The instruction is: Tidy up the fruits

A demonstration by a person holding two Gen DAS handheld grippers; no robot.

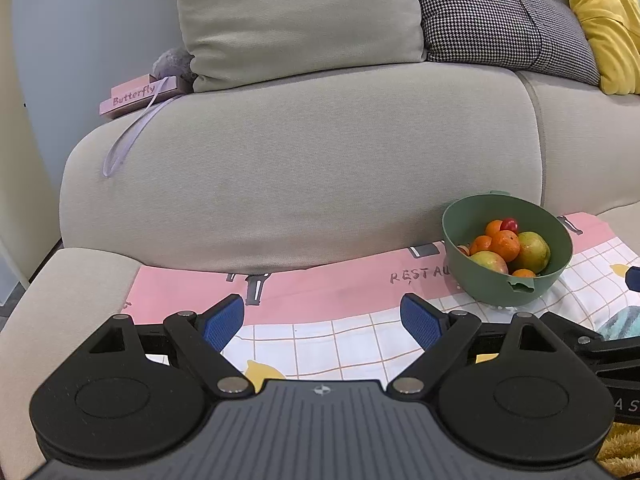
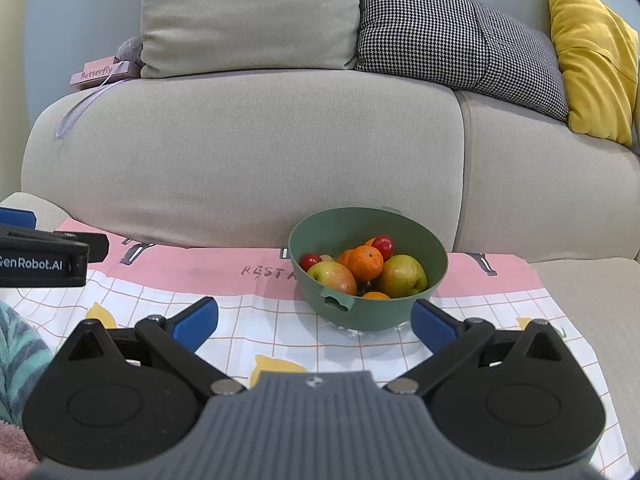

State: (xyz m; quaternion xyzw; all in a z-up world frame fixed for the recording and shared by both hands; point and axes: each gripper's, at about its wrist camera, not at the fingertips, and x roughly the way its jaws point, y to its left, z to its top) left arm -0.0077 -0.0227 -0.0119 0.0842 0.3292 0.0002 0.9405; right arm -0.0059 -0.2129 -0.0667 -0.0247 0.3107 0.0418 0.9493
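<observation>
A green bowl (image 2: 416, 240) stands on a pink and white checked cloth (image 2: 248, 312) on the sofa seat. It holds several fruits: oranges (image 2: 365, 262), a yellow-green pear (image 2: 402, 276), an apple (image 2: 332, 276) and small red fruits (image 2: 384, 245). My right gripper (image 2: 314, 322) is open and empty, just in front of the bowl. My left gripper (image 1: 322, 318) is open and empty over the cloth; the bowl (image 1: 472, 216) sits to its right with the fruits (image 1: 506, 245) inside.
The sofa back (image 2: 240, 152) rises behind the cloth with beige (image 2: 248, 12), houndstooth (image 2: 440, 28) and yellow cushions (image 2: 592, 56). A pink "Butterfly" box (image 1: 136, 94) lies at the back left. A teal fuzzy fabric (image 2: 16, 352) lies at the left.
</observation>
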